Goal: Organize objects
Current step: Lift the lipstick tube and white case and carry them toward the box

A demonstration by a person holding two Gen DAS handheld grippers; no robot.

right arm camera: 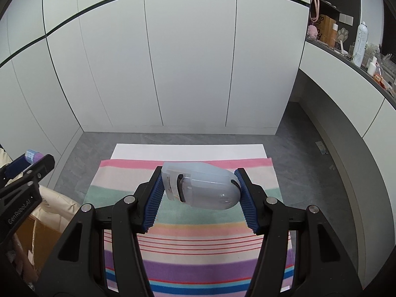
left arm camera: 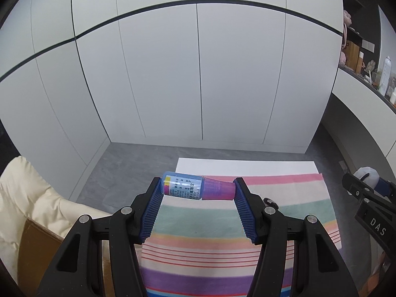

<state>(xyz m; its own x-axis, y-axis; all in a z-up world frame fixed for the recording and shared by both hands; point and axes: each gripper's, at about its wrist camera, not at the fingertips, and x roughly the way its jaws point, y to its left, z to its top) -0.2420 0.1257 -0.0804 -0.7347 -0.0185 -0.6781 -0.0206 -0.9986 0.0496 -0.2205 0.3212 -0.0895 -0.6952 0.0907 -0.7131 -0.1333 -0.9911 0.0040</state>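
My left gripper [left arm camera: 198, 188] is shut on a small blue bottle with a purple cap [left arm camera: 195, 187], held sideways between the pads above the striped cloth [left arm camera: 222, 247]. My right gripper [right arm camera: 199, 185] is shut on a white eyelash curler in a clear plastic case [right arm camera: 201, 186], held above the striped cloth [right arm camera: 198, 252]. The right gripper shows at the right edge of the left wrist view [left arm camera: 366, 193]. The left gripper with the bottle [right arm camera: 32, 156] shows at the left edge of the right wrist view.
The cloth lies on a white table [right arm camera: 188, 151] on grey floor before white cabinet doors [right arm camera: 188, 69]. A cardboard box [left arm camera: 37, 245] with a cream cushion [left arm camera: 27, 198] stands at the left. A small dark object [left arm camera: 269, 201] lies on the cloth. Shelves with bottles [right arm camera: 358, 44] are at the right.
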